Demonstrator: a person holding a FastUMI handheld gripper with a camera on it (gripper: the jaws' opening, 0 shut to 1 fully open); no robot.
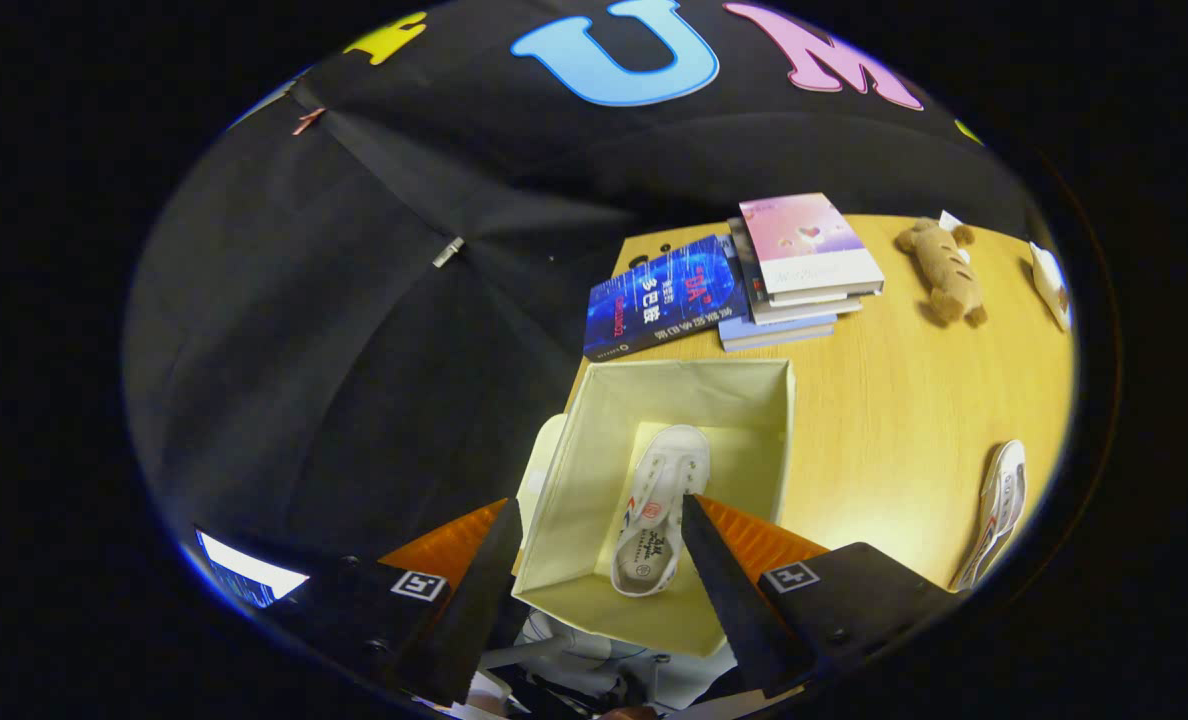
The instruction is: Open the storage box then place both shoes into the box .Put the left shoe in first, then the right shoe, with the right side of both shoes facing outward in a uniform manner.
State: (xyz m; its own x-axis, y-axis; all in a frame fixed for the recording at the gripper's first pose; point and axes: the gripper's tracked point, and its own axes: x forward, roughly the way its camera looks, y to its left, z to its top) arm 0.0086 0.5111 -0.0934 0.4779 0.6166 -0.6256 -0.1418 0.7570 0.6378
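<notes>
An open cream fabric storage box (744, 390) stands at the near left corner of the wooden table. One white sneaker (659, 510) lies inside it on the box floor, toe pointing away from me. A second white sneaker (999, 510) lies on its side on the table, well to the right of the box. My gripper (599, 515) hovers above the box with its fingers spread wide and nothing between them; the right finger (719, 570) overlaps the near part of the shoe in the box.
Beyond the box lie a dark blue book (664, 295) and a stack of books (804, 270). A brown plush toy (944, 270) sits at the far right of the table (894, 400). The box's lid (539, 460) hangs down its left side.
</notes>
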